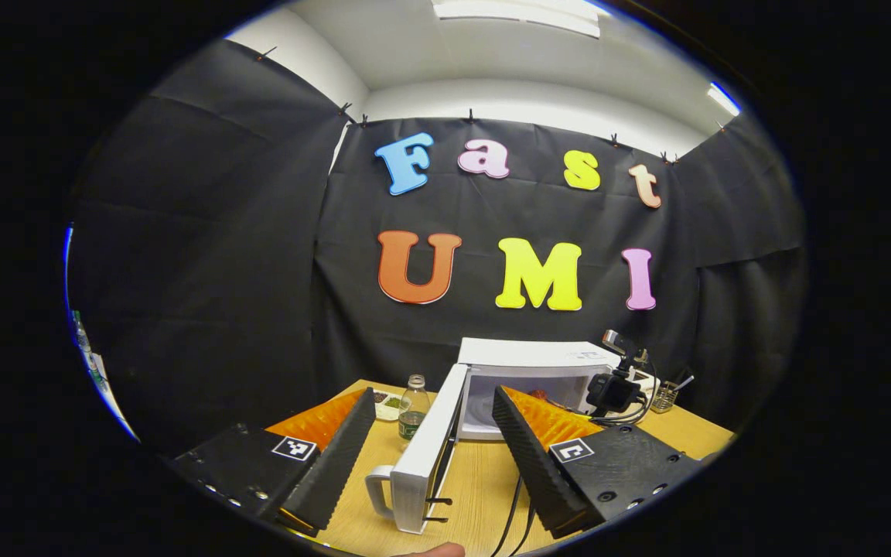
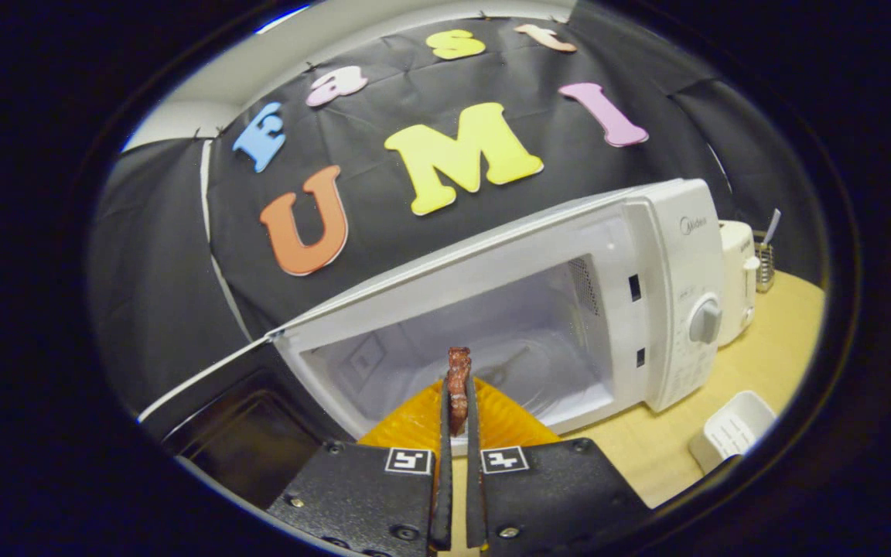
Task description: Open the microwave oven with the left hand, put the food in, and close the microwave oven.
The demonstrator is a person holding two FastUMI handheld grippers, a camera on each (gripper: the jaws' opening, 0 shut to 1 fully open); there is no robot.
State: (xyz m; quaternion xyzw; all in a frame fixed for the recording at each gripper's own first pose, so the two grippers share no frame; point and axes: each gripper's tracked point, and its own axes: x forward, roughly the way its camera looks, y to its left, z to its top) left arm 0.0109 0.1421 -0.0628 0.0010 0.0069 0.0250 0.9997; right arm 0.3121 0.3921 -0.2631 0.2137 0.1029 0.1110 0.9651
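The right hand-held gripper (image 2: 457, 433) pinches a small, light, probably soft piece of food (image 2: 459, 387) by its lower end before the open microwave (image 2: 662, 255), while the left hand-held gripper (image 1: 434, 449) is spread.

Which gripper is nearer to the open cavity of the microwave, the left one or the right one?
Right. The right gripper, holding the food, sits just before the microwave cavity. The left gripper is back by the open door.

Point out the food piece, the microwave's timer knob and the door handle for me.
food piece (image 2: 459, 370): right gripper view, its top end.
timer knob (image 2: 705, 320): right gripper view, its face.
door handle (image 1: 377, 489): left gripper view, its outer bar.
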